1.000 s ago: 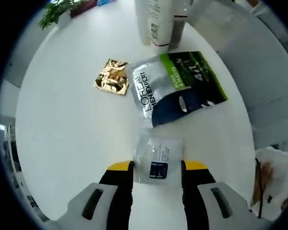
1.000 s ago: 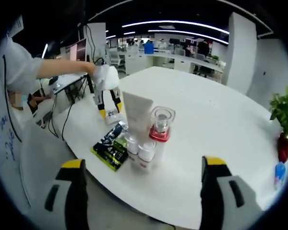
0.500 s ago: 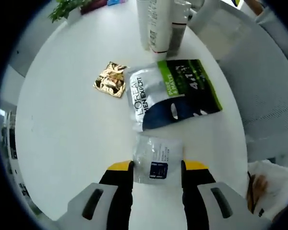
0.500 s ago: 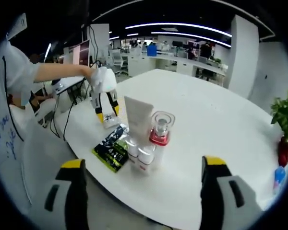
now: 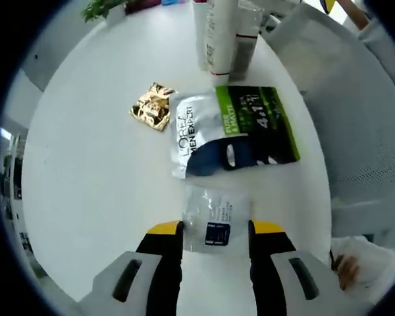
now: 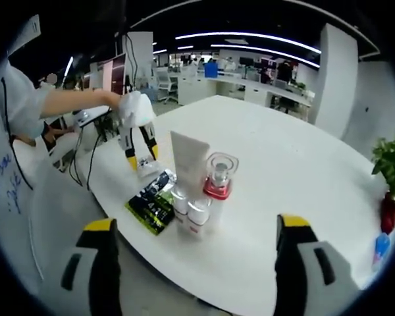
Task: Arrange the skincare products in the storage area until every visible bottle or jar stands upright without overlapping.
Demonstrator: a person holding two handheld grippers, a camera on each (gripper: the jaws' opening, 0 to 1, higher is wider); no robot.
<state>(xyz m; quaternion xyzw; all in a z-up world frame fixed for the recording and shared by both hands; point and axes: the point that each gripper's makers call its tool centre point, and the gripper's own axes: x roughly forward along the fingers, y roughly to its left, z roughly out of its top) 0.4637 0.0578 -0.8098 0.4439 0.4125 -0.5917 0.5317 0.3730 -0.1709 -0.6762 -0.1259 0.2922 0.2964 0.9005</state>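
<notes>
My left gripper (image 5: 216, 228) is shut on a small clear sachet with a blue label (image 5: 216, 216), held above the white table (image 5: 85, 184). Beyond it lie a green and grey L'Oréal pouch (image 5: 234, 128) and a gold foil sachet (image 5: 151, 106), both flat. A white tube (image 5: 214, 33) and a bottle (image 5: 247, 33) stand behind them. In the right gripper view the tube (image 6: 189, 158), a clear-capped bottle with a red collar (image 6: 218, 176) and two small white bottles (image 6: 191, 214) stand upright in a cluster beside the pouch (image 6: 151, 201). The left gripper (image 6: 138, 143) hovers left of them. My right gripper (image 6: 197, 230) is open, well short of the table.
A grey mesh chair (image 5: 355, 99) stands at the table's edge. A potted plant (image 6: 388, 161) and a blue item (image 6: 380, 247) sit at the table's far right. A person's arm (image 6: 66, 102) reaches in from the left. Office desks fill the background.
The left gripper has drifted slightly away from the pouch with the sachet still in its jaws. The cluster of bottles and the right gripper have not moved.
</notes>
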